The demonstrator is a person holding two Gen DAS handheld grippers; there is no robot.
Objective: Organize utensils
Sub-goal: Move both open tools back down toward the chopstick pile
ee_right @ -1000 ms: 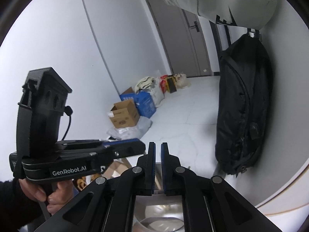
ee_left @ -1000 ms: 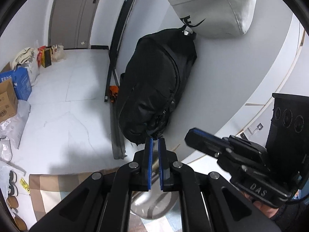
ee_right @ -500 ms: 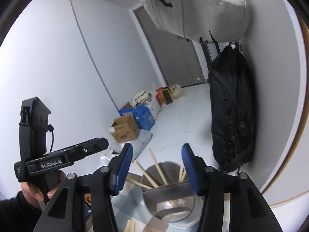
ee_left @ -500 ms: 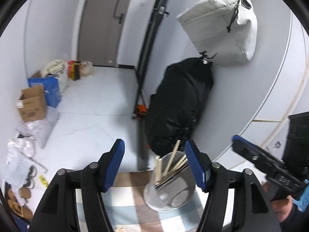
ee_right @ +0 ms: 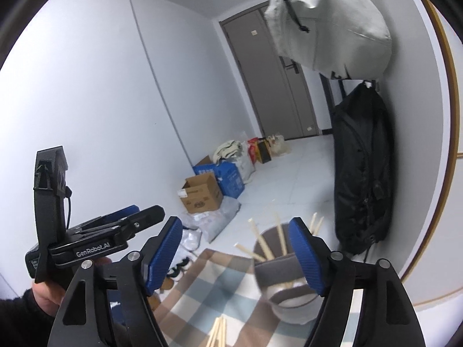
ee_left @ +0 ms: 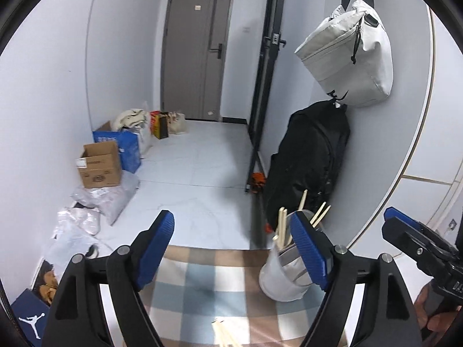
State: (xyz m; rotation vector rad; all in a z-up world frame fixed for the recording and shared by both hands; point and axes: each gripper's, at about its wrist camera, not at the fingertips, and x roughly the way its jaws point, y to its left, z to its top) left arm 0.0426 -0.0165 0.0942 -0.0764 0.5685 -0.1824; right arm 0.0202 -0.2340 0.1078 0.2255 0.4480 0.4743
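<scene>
- Loose chopsticks (ee_left: 222, 334) lie at the checked cloth's (ee_left: 202, 283) near edge
- Left gripper (ee_left: 234, 253) and right gripper (ee_right: 235, 256), jaws just spread, hold nothing
- Utensil holder (ee_left: 282, 277) with upright chopsticks stands near the cloth's far edge

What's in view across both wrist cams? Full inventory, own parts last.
utensil holder: one, grey-white, on the checked cloth, right of centre
chopsticks in holder: several, pale wood, leaning
loose chopsticks: a few, pale wood, on the cloth, near edge
checked cloth: one, blue, brown and white, on the table
backpack: one, black, hanging on the wall
bag: one, light grey, hanging above the backpack
cardboard box: one, brown, on the floor, left
door: one, grey, far end
left tool: black with blue pads, open, empty
right tool: same, open, empty
</scene>
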